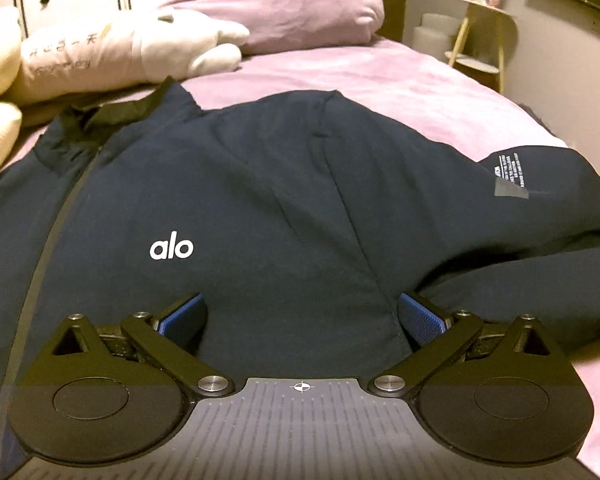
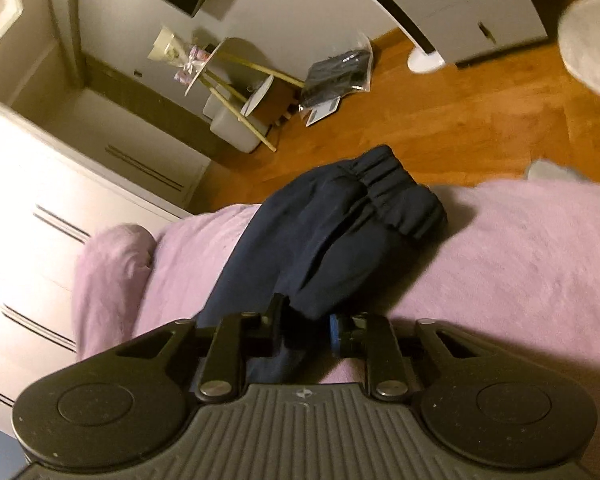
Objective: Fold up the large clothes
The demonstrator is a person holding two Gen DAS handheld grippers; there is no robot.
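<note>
Spreading across a pink fleecy bed cover [image 1: 380, 80], the dark navy zip-front jacket with a white "alo" logo [image 1: 260, 184] fills the middle of the left wrist view, its collar toward eleven o'clock and a printed label patch toward three o'clock. The left gripper [image 1: 300, 316] sits low over the jacket front with its blue-padded fingers [image 1: 188, 312] set wide apart, the cloth lying between them but not pinched. A cream plush toy [image 1: 112, 52] lies at ten o'clock, just beside the collar, and a pink pillow [image 1: 292, 4] rests at twelve. In the right wrist view, the right gripper [image 2: 304, 328] has its jaws drawn nearly together on a fold of the jacket's navy sleeve [image 2: 340, 232], which runs toward one o'clock and ends in a ribbed elastic cuff [image 2: 400, 196] near the bed's edge. Orange-brown wooden floor [image 2: 460, 112] shows beyond, white drawers [image 2: 40, 216] at nine o'clock.
</note>
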